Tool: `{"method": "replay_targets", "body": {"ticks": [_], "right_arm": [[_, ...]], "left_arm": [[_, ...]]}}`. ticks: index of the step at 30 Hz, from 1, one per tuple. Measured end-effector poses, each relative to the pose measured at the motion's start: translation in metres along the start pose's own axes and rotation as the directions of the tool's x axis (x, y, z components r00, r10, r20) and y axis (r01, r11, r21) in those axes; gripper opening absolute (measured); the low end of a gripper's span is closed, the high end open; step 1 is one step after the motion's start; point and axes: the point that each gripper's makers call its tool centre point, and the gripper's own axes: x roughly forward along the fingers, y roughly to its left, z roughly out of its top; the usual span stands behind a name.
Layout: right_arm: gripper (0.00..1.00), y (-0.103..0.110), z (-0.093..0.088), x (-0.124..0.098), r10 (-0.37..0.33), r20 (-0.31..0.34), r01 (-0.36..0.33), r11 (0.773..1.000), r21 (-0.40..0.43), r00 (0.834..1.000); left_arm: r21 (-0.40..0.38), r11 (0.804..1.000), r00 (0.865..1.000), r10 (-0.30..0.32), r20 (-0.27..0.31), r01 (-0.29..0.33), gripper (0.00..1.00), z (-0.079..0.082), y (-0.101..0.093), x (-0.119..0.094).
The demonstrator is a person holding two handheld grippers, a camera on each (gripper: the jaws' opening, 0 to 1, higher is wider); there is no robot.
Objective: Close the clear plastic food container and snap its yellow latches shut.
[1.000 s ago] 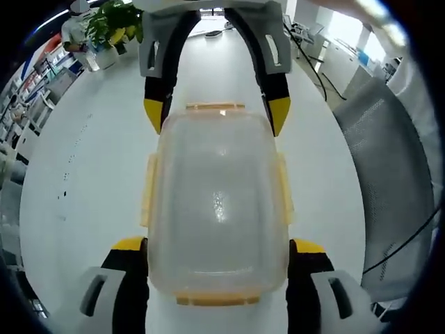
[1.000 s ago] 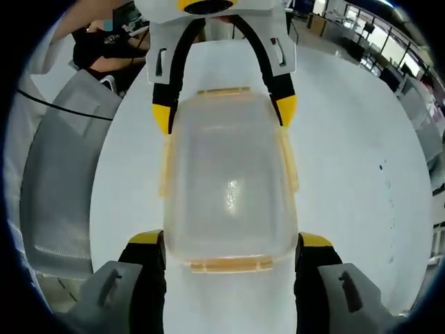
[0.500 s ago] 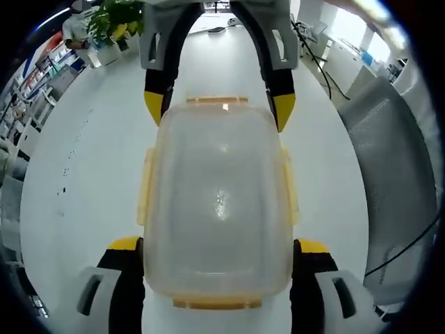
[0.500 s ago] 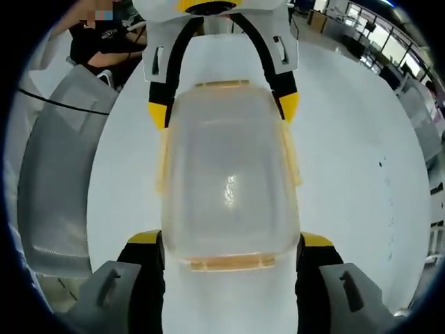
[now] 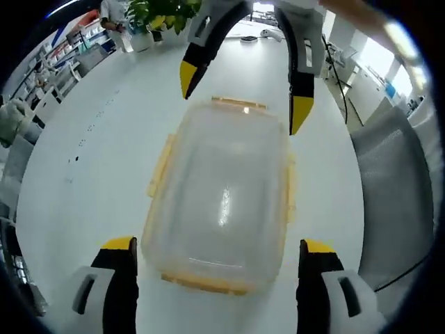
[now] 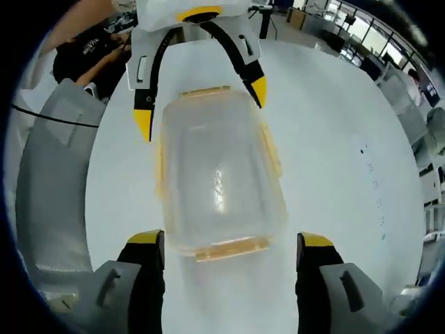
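One clear container (image 5: 222,202) sits on one white desk (image 5: 83,174). Four yellow latches (image 5: 206,283) rim it. Two grippers (image 5: 217,278) (image 6: 229,261) flank it.

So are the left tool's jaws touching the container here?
Apart. In the left gripper view the left tool stands open, with white table visible between each yellow jaw tip and the container.
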Motion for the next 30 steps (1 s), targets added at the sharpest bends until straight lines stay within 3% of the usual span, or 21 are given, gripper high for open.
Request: {"method": "replay_targets", "body": {"ticks": [4, 12, 15, 17, 19, 23, 26, 27, 30], "right_arm": [[0.8, 0.007, 0.004, -0.009, -0.026, 0.033, 0.026, 1.0, 0.015, 0.999], [0.87, 0.019, 0.015, -0.034, -0.103, 0.092, 0.102, 0.995, 0.023, 0.99], [0.87, 0.022, 0.016, -0.042, -0.132, 0.118, 0.128, 0.991, 0.046, 0.984], [0.86, 0.026, 0.015, -0.047, -0.152, 0.142, 0.144, 0.987, 0.07, 0.978], [0.85, 0.034, 0.013, -0.051, -0.154, 0.153, 0.143, 0.986, 0.082, 0.976], [0.85, 0.048, 0.008, -0.057, -0.172, 0.173, 0.155, 0.982, 0.108, 0.97], [0.84, 0.057, 0.004, -0.063, -0.194, 0.186, 0.171, 0.976, 0.132, 0.963], [0.84, 0.06, 0.004, -0.066, -0.21, 0.199, 0.182, 0.972, 0.151, 0.957], [0.85, 0.068, 0.004, -0.073, -0.24, 0.23, 0.203, 0.964, 0.173, 0.943]], "left_arm": [[-0.018, 0.998, 0.998, 0.055, 0.011, -0.055, 0.98, -0.004, -0.001, -0.011], [-0.109, 0.987, 0.981, 0.131, 0.143, -0.116, 0.99, 0.006, -0.015, -0.042], [-0.135, 0.977, 0.958, 0.189, 0.214, -0.162, 0.99, 0.011, -0.02, -0.056], [-0.201, 0.974, 0.948, 0.158, 0.276, -0.104, 0.99, 0.015, -0.036, -0.063], [-0.24, 0.966, 0.93, 0.169, 0.327, -0.092, 0.99, 0.018, -0.045, -0.071], [-0.244, 0.958, 0.903, 0.233, 0.362, -0.15, 0.99, 0.015, -0.056, -0.086], [-0.277, 0.952, 0.893, 0.233, 0.386, -0.128, 0.99, 0.012, -0.072, -0.092], [-0.312, 0.946, 0.88, 0.222, 0.42, -0.09, 0.99, 0.015, -0.081, -0.095], [-0.327, 0.938, 0.86, 0.257, 0.441, -0.113, 0.99, 0.012, -0.09, -0.102]]}}
